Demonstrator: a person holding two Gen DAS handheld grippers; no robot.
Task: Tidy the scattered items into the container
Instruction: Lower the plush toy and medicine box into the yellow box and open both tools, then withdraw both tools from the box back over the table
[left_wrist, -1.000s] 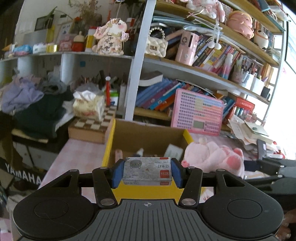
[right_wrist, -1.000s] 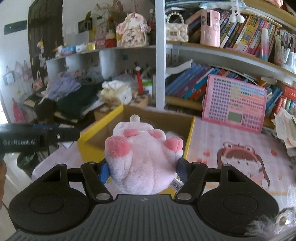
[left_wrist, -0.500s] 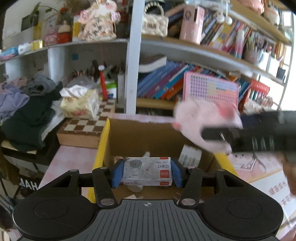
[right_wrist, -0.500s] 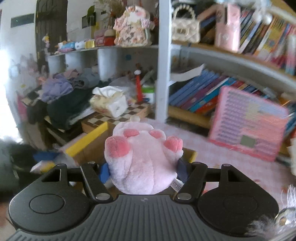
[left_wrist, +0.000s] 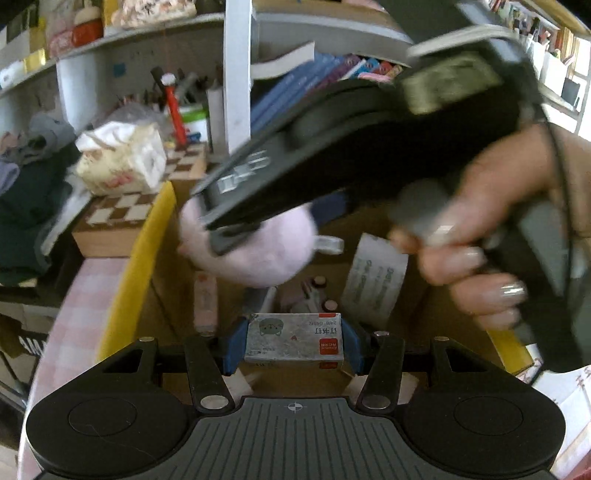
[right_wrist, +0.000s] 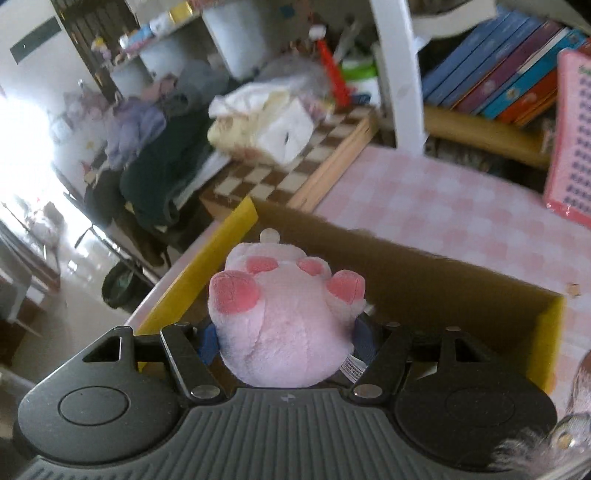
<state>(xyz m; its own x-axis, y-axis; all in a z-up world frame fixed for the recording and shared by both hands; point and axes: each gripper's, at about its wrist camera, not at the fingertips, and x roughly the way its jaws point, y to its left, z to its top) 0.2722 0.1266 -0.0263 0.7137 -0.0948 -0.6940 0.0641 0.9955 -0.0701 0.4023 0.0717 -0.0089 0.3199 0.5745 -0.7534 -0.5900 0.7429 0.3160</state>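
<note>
Step in hand: lowering two held items into the cardboard box (right_wrist: 436, 295), by the look of it; neither let go yet.
Left gripper (left_wrist: 293, 345): jaws pinching a small grey staple box (left_wrist: 293, 345) side to side between the blue pads (left_wrist: 236, 347); poised over the open box, above its near wall.
Right gripper (right_wrist: 284, 332): jaws clamped on the pink plush toy (right_wrist: 280, 314), paws pointing away from the camera; toy bulging well past the pads.
Plush from the left wrist view: blurred pink ball (left_wrist: 255, 247) at 11 o'clock from the staple box, hanging over the box interior under the right gripper's black body (left_wrist: 369, 147).
Person's hand (left_wrist: 480, 236): wrapped round the right handle at 2 o'clock, directly above the box.
Box contents: a roll of tape (left_wrist: 373, 280) at 1 o'clock from the staple box, a pale stick-like item (left_wrist: 205, 299) at 10 o'clock, a few small bits between; hard to name.
Yellow flap (left_wrist: 136, 273): standing at 9 o'clock, close to the descent path.
Doing it well: keeping both grippers apart, since already crowded over one opening; sinking below the rim before spreading either jaw; plush toward the empty far corner, staple box flat onto bare floor near the front.
Risk: soft plush clinging to a pad on release.
</note>
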